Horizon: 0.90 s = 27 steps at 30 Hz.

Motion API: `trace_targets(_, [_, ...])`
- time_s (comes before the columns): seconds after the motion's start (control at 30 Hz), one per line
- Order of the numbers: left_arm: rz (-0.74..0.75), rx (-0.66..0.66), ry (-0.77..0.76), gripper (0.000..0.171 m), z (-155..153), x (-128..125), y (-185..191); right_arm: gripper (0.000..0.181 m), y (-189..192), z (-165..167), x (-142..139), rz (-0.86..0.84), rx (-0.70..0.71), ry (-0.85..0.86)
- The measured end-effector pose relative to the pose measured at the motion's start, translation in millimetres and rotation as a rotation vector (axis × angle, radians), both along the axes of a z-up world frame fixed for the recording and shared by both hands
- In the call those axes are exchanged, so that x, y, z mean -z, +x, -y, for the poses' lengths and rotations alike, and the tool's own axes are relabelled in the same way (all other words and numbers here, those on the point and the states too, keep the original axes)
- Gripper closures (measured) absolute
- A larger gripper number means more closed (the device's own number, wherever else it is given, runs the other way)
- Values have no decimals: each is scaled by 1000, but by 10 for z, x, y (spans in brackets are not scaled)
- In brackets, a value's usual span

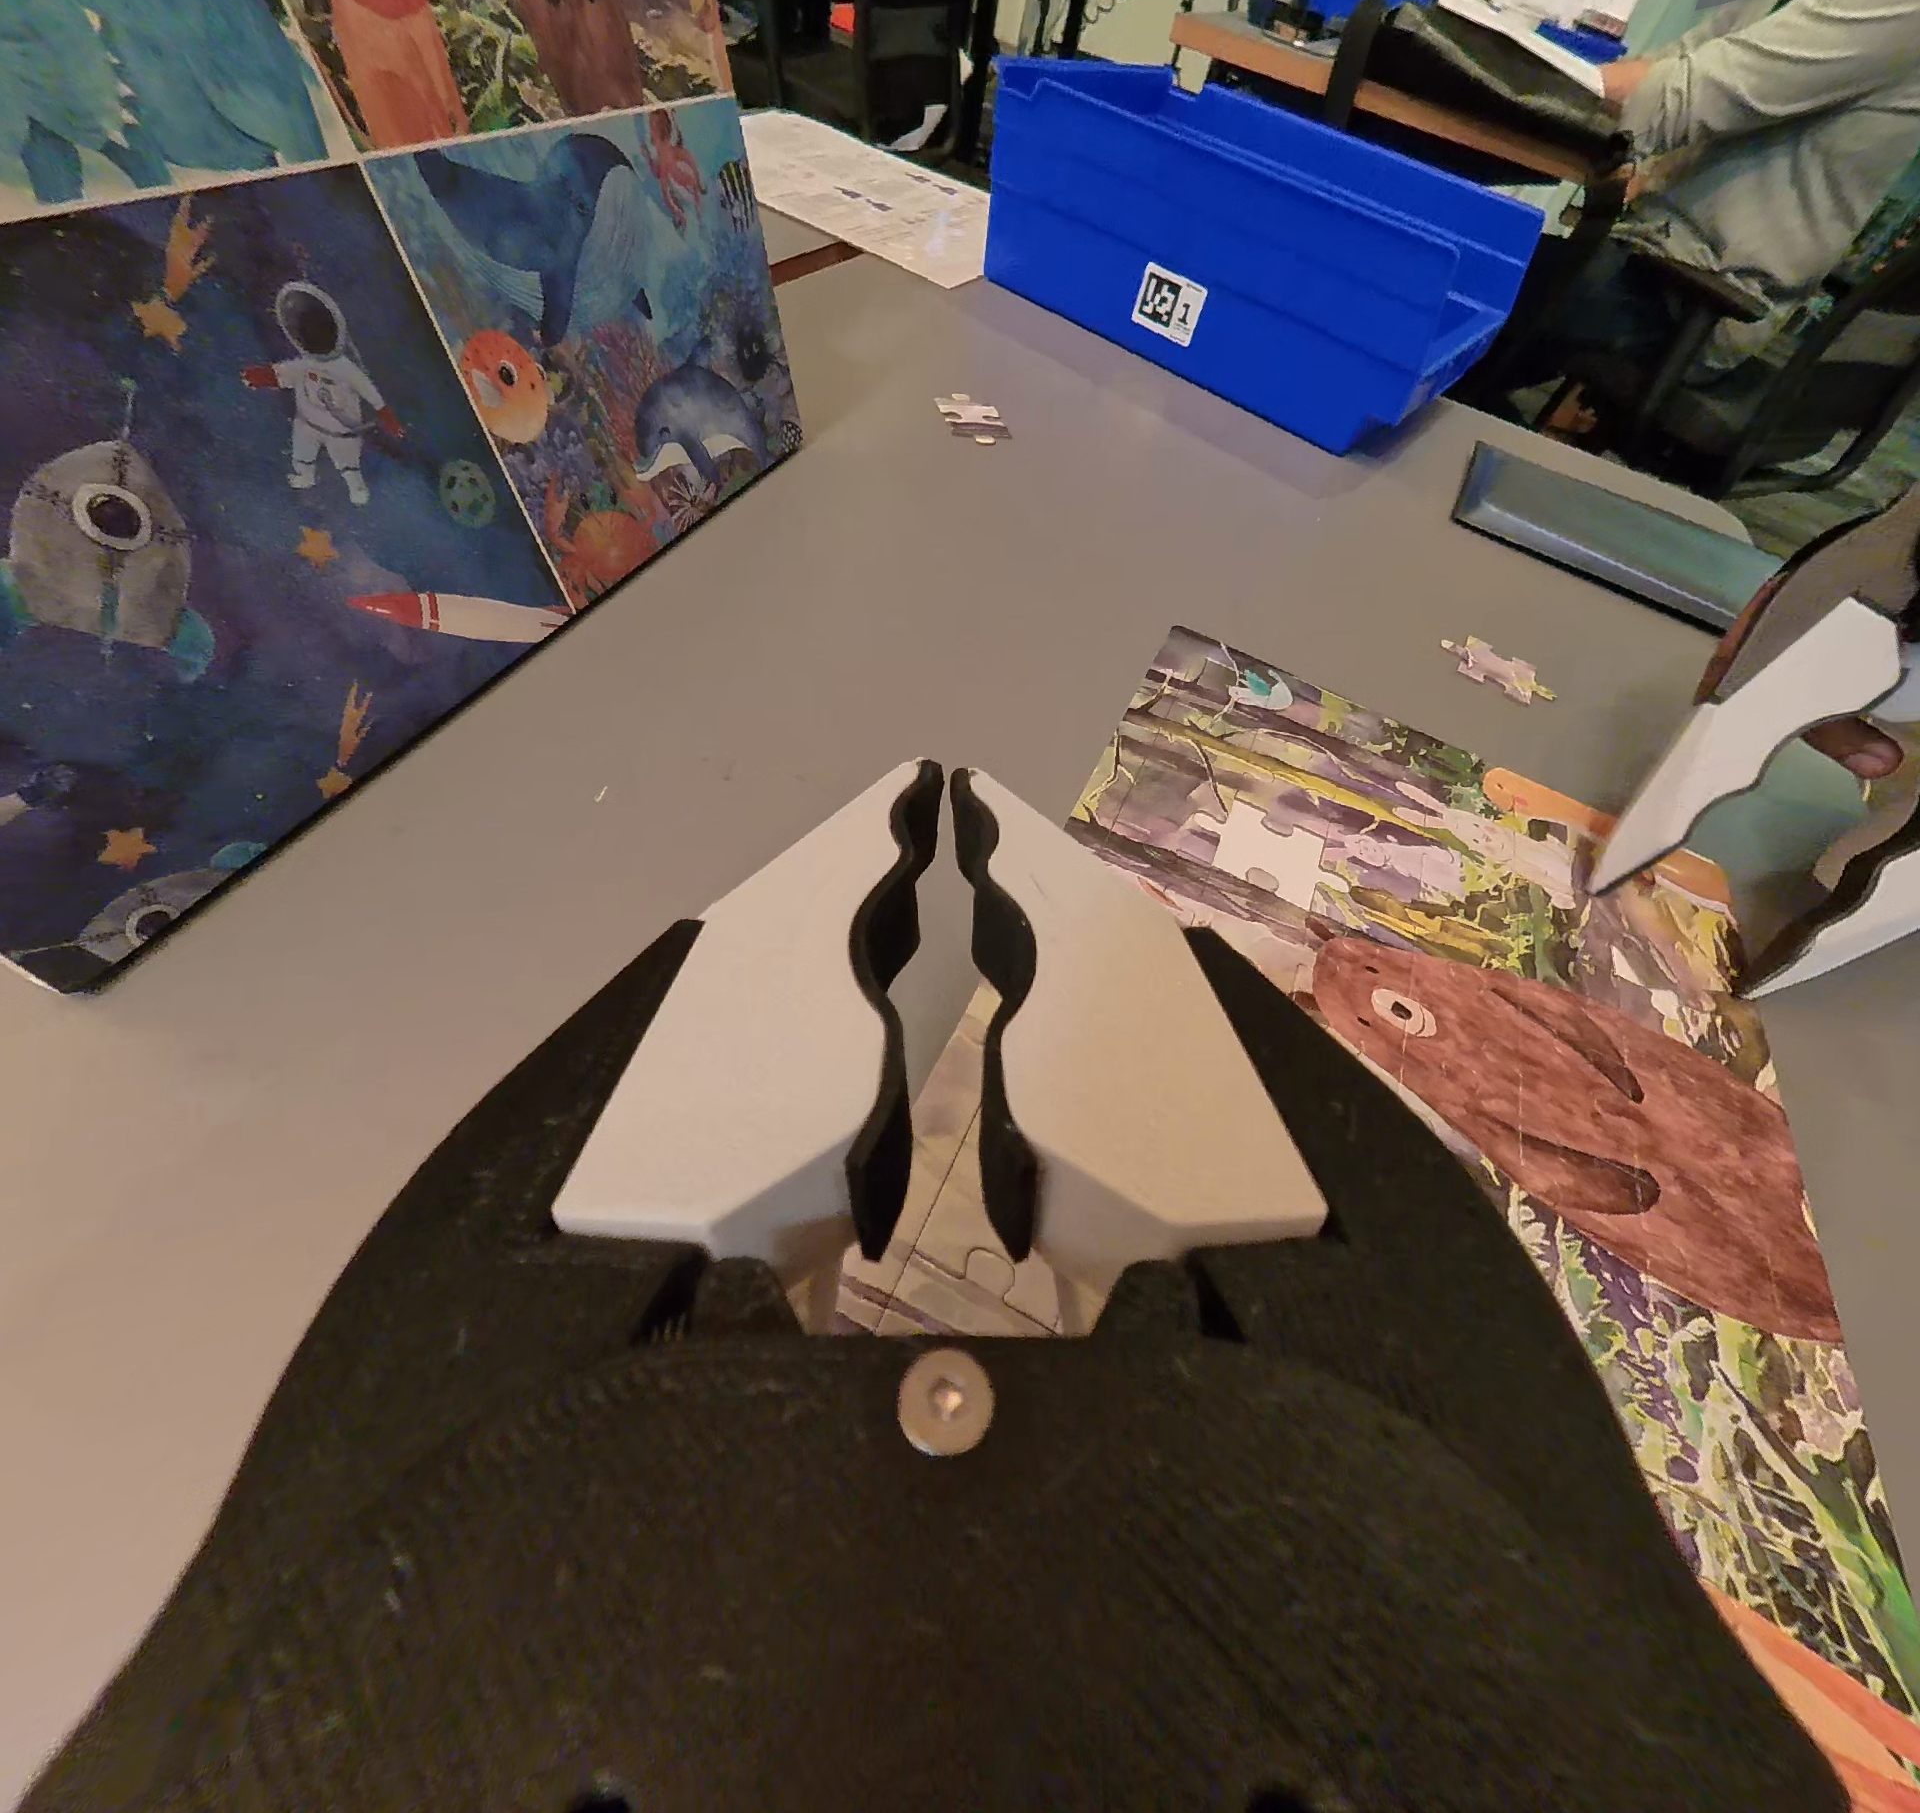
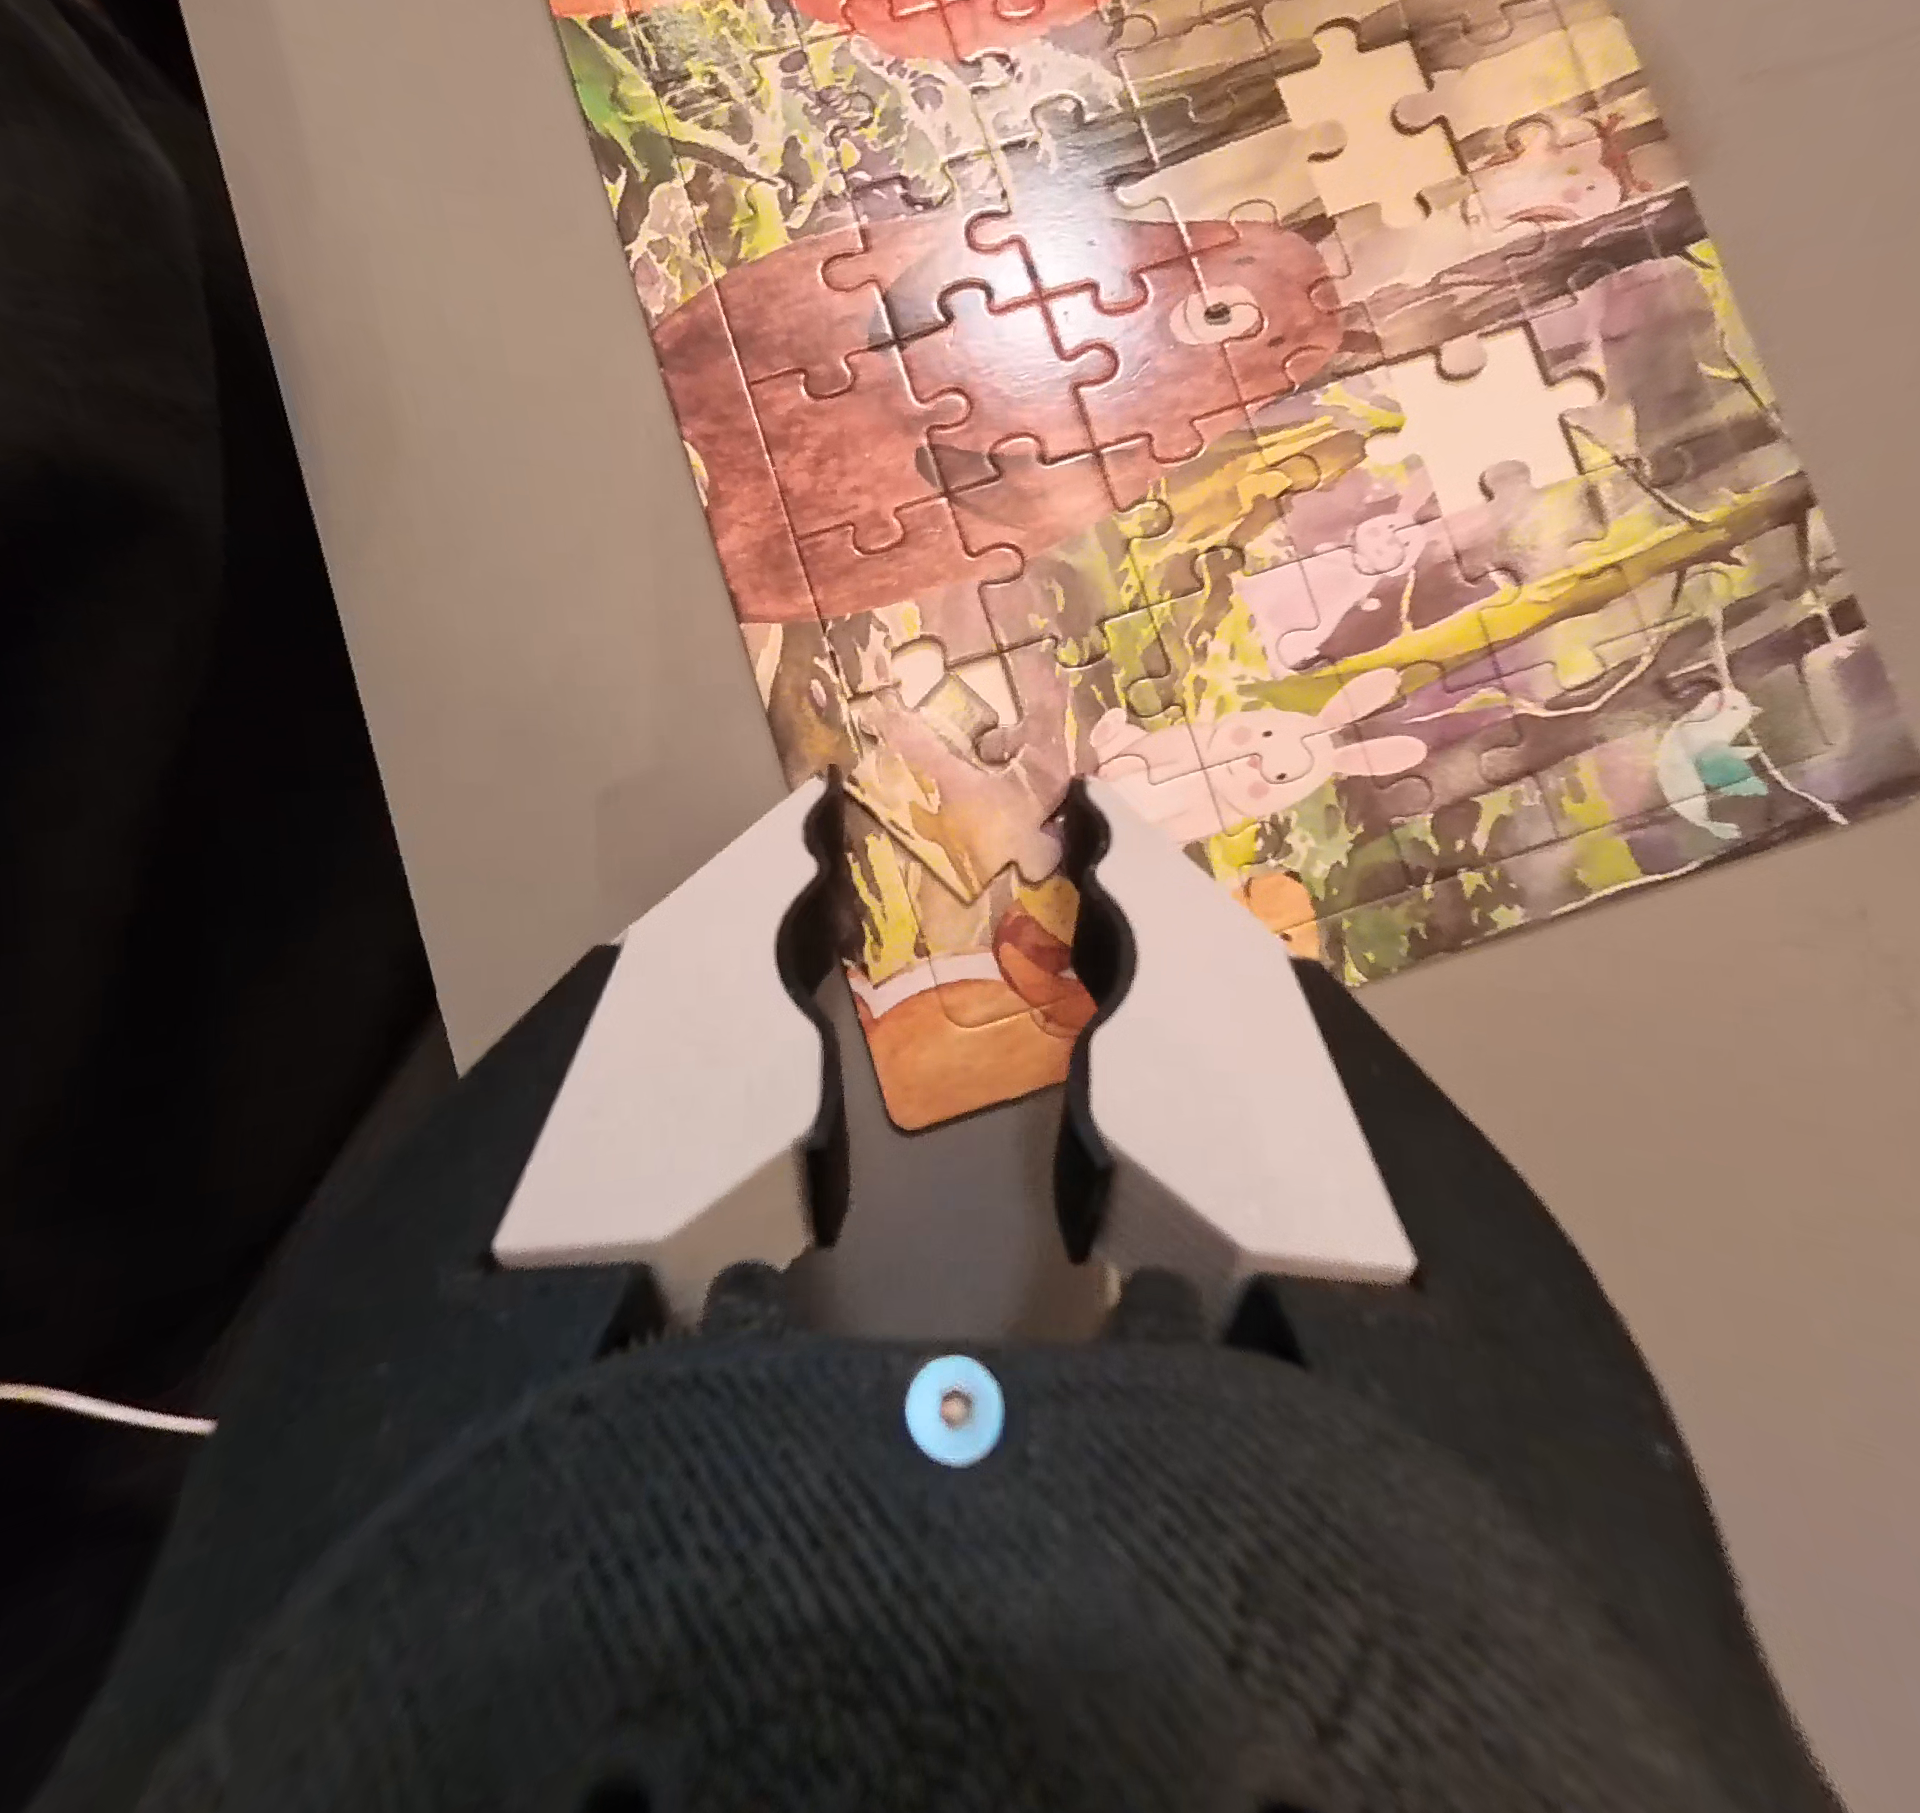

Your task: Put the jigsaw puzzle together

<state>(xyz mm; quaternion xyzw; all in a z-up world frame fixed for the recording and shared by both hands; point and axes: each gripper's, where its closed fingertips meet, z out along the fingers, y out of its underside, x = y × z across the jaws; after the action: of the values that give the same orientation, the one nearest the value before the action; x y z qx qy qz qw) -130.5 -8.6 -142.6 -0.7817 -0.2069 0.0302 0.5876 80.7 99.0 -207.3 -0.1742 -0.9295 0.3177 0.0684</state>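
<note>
Down on the grey table (image 1: 727, 724) lies the jigsaw puzzle (image 2: 1039, 361), mostly assembled, with bare gaps (image 2: 1475, 413) showing through. Beside it stands the illustrated puzzle box (image 1: 312, 464), a blue bin (image 1: 1247, 236) behind. My left gripper (image 1: 947, 776) hovers over the puzzle's edge, fingers nearly touching, holding nothing. My right gripper (image 2: 956, 797) pinches a loose puzzle piece (image 2: 966, 807) above the puzzle's corner. Two stray pieces (image 1: 1496, 667) lie apart.
</note>
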Motion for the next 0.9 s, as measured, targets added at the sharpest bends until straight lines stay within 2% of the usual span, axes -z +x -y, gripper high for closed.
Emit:
trace_targets(0.17, [-3, 0, -4, 171, -2, 3, 3, 146, -77, -69, -11, 1, 59, 20])
trace_targets(0.2, [-5, 0, -7, 171, -3, 6, 4, 150, -87, -84, -19, 2, 68, 21])
trace_targets(0.23, [-6, 0, -11, 171, -6, 10, 5, 164, -83, -88, -35, 5, 68, 16])
trace_targets(0.27, [-7, 1, -13, 171, -7, 14, 6, 165, -84, -91, -46, 8, 74, 13])
trace_targets(0.43, [-8, 1, -17, 171, -8, 20, 7, 157, -64, -104, -32, 20, 84, 43])
trace_targets(0.57, [-8, 1, -14, 171, -8, 16, 7, 143, -208, -132, -112, -24, 136, -17])
trace_targets(0.7, [-8, 3, -18, 171, -11, 22, 10, 129, -269, -160, -81, 11, 168, -87])
trace_targets(0.8, [-8, 2, -18, 171, -10, 22, 9, 124, -229, -200, -13, 52, 171, -73])
trace_targets(0.9, [-6, 3, -16, 171, -9, 21, 9, 138, -44, -164, -38, 123, 111, -91])
